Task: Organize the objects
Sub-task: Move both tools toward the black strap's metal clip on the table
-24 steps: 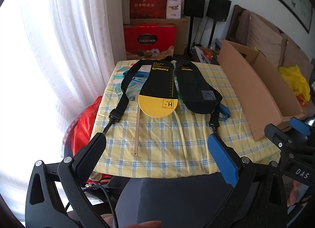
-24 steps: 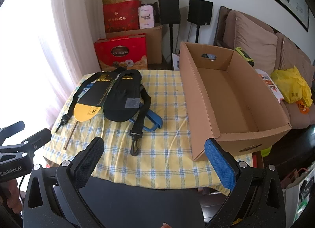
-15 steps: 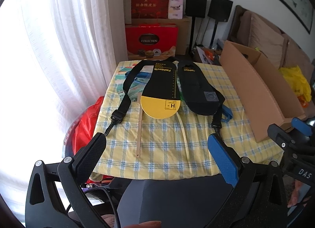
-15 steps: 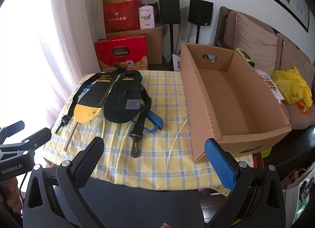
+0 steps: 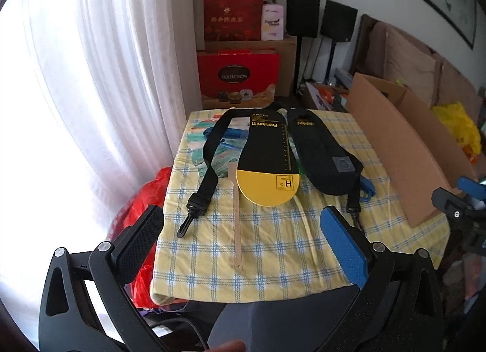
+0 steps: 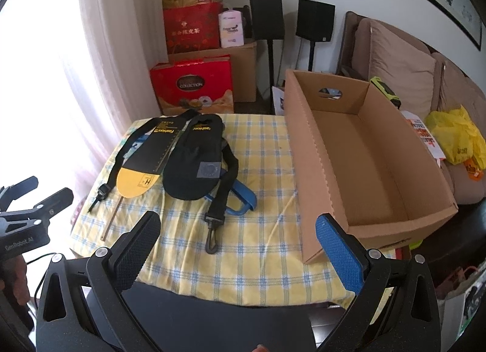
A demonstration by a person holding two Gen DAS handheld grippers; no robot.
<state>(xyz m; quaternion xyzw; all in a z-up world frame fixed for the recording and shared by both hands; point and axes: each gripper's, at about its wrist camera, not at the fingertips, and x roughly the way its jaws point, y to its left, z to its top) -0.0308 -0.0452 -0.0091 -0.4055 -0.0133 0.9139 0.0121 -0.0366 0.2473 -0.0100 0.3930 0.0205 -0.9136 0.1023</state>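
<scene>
Two insoles, one yellow-heeled (image 5: pixel 267 166) and one black (image 5: pixel 325 157), are lying side by side toward the bench's (image 5: pixel 273 254) far edge, a black strap (image 6: pixel 223 188) looping around them. The cardboard box (image 6: pixel 364 151) is sitting at the right edge. The left gripper (image 5: pixel 243 239) and right gripper (image 6: pixel 240 242) are hovering near the near edge, jaws wide, holding nothing.

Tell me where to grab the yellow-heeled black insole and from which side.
Grip the yellow-heeled black insole at its yellow heel, coming from the near table edge. That rounded end points toward the open left tongs, lies flat on the checked tablecloth, and looks free of the black strap near the toe.
</scene>
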